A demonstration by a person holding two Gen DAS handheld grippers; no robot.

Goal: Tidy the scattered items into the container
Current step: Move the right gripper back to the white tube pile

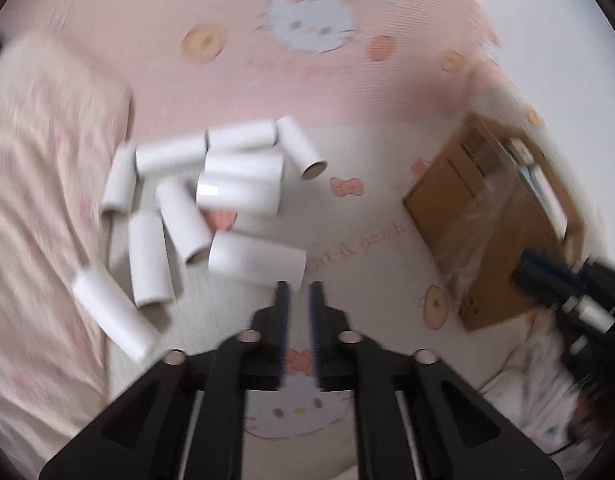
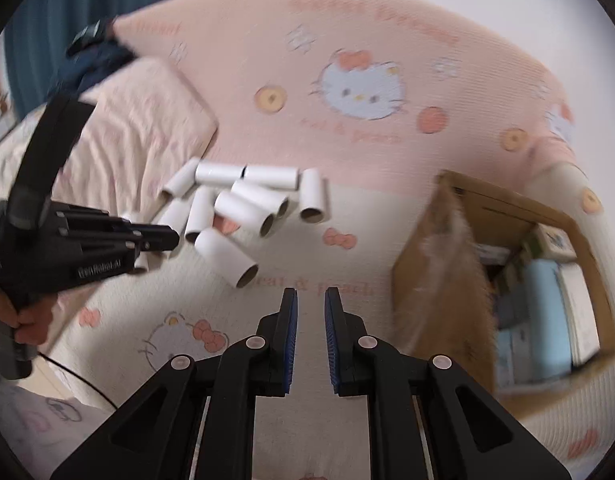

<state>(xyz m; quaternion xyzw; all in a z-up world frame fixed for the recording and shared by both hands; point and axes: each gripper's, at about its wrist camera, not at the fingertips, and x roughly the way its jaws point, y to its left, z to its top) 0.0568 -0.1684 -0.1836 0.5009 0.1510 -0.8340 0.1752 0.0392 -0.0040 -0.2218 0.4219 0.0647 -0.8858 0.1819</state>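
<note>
A: Start from the white tubes (image 1: 211, 200). They lie in a loose heap on the cartoon-print bedspread (image 1: 371, 216), ahead of your left claw (image 1: 299, 286) and off to its left. The nearest tube (image 1: 256, 258) lies crosswise just past the fingertips, slightly to their left.

B: Is that claw holding anything?

A: No. Its jaws stand a little apart with only bedspread between them. I would say the gap looks too narrow for a tube, so widen it before you go down.

B: And my other hand?

A: Your right claw (image 2: 310, 292) is empty too. Its pads (image 2: 291, 344) show a slim gap in its own view, yet that looks like as far together as they go, so treat it as closed. The heap sits ahead of it and to the left, well apart; the nearest tube to it (image 2: 226, 257) shows an open end.

B: Where do they go?

A: Into the cardboard box (image 1: 483, 216), off to the right of the left claw and right of the right claw (image 2: 439, 264) too. It already holds some things; I cannot tell what.

B: How do I take the first tube cleanly?

A: My judgement: pick the outlying tube, not one pressed against its neighbours. Turn the wrist so the jaws straddle its round side across the middle, then close gently, since thin card probably crushes. The views are blurred, so slow down first.
</note>
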